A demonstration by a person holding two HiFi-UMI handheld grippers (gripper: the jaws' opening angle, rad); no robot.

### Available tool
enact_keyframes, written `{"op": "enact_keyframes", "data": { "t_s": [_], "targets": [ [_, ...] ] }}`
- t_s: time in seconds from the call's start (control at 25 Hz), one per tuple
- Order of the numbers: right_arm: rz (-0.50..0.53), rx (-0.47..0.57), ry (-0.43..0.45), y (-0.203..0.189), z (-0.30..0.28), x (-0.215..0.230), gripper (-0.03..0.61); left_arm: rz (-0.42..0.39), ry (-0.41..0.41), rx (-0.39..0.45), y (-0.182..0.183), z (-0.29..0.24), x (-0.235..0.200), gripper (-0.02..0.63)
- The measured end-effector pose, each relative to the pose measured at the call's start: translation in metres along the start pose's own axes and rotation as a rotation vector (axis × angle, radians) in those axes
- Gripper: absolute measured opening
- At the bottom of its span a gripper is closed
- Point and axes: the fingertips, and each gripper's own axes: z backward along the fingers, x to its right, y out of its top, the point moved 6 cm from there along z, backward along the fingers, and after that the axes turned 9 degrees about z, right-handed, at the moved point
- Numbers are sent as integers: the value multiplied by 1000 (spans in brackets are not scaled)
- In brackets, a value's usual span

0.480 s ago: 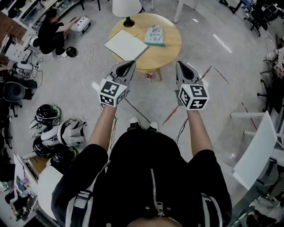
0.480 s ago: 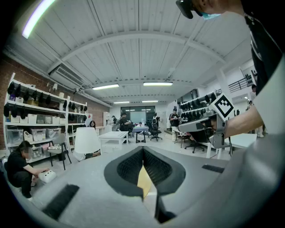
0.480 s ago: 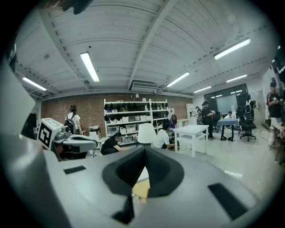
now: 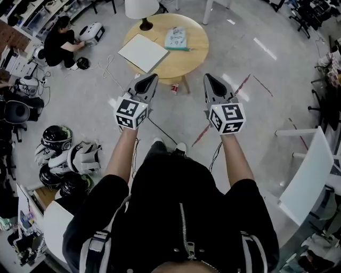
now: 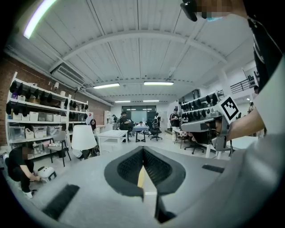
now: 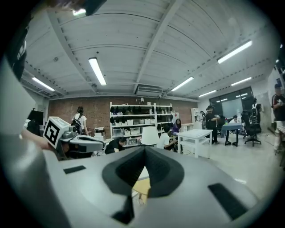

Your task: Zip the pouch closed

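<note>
**Pouch** (image 4: 176, 38): pale teal, printed, lying flat on the round wooden table (image 4: 198, 53). It sits a little right of centre, toward the far edge. Whether its zip is done up cannot be made out from here.

**White board** (image 4: 143, 53): flat on the left part of the same table, one corner reaching the left edge. It lies apart from the pouch.

**Lamp** (image 4: 141, 10): white shade, dark foot standing at the table's far edge, left of the pouch.

**Left claw** (image 4: 153, 77): jaws closed tip to tip, nothing between them. It is held almost level in the air over the floor, short of the table's near edge and pointing toward it. Its marker cube (image 4: 130, 113) is at the rear and it touches nothing.

**Right claw** (image 4: 208, 76): jaws likewise closed and empty, held level with the left one and well apart from it. It is also short of the near edge.

**Bearer:** a standing person in a dark zipped jacket, both forearms stretched forward.

**Floor:**
- small red can (image 4: 174, 88) by a table leg, below the near edge
- heap of helmets (image 4: 64, 160) off to the left
- white chair (image 4: 311, 176) off to the right
</note>
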Motion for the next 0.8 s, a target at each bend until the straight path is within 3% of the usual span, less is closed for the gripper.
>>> {"op": "enact_keyframes", "data": {
  "t_s": [0.4,0.8],
  "targets": [
    [-10,-9,32,-15,18,6,5,0,11,-6,-5,-7,27,0],
    [-12,-29,18,-22,4,27,5,2,-29,-2,-2,-46,22,0]
  ]
}}
